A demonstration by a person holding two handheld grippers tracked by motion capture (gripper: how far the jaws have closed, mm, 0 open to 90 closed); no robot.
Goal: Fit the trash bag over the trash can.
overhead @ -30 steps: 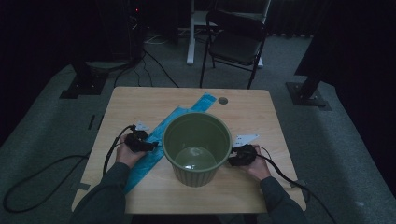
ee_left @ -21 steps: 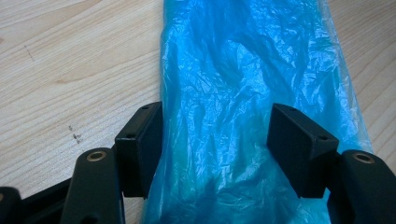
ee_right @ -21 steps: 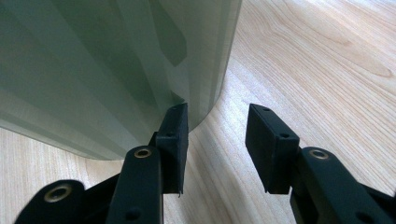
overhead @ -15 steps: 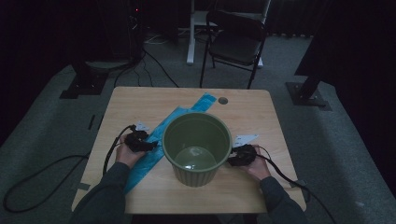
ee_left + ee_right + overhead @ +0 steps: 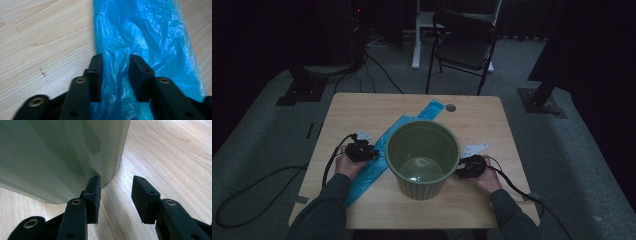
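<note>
wooden table (image 5: 362, 107), folding chair (image 5: 464, 45), floor cables (image 5: 262, 185)

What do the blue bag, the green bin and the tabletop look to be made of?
Bag: thin plastic film, by its look; translucent, crinkled, with glossy highlights.
Bin: probably moulded plastic; matte olive, with vertical ribs down its wall in the right gripper view.
Table: light wood grain, smooth and satin; whether solid wood or laminate cannot be told.

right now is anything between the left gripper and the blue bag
Nothing visible is. The left gripper has just been closing, with a fold of the blue bag already between its jaws on the table.
</note>
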